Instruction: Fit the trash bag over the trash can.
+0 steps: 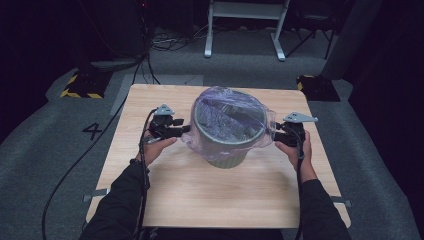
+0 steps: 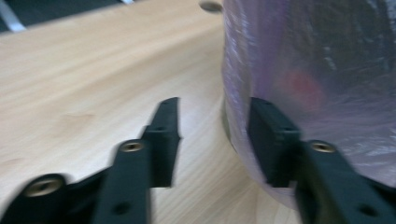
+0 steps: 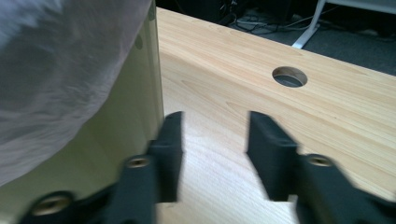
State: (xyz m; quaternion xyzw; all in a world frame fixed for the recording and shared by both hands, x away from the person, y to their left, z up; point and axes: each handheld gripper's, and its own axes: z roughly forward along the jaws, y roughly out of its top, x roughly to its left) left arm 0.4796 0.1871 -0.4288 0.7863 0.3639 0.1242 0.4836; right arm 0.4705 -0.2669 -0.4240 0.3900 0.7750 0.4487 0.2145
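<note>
A pale green bin [image 1: 227, 156] stands in the middle of the wooden table [image 1: 215, 192], lined with a translucent purple bag [image 1: 227, 117] folded over its rim. My left gripper [image 1: 184, 131] is at the bin's left side. In the left gripper view it [image 2: 215, 112] is open, one jaw resting against the bag [image 2: 317, 70] and bare table between the jaws. My right gripper [image 1: 276, 136] is at the bin's right side, near the bag's loose edge. In the right gripper view it [image 3: 215, 121] is open, one jaw beside the bin's wall [image 3: 126, 126] under the overhanging bag [image 3: 56, 70].
The table has a round cable hole [image 3: 289, 77] near its far edge. Behind the table, on grey carpet, are a white desk frame [image 1: 245, 25], floor cables [image 1: 170, 42] and two yellow-black striped bases [image 1: 80, 89]. A cable trails from each gripper.
</note>
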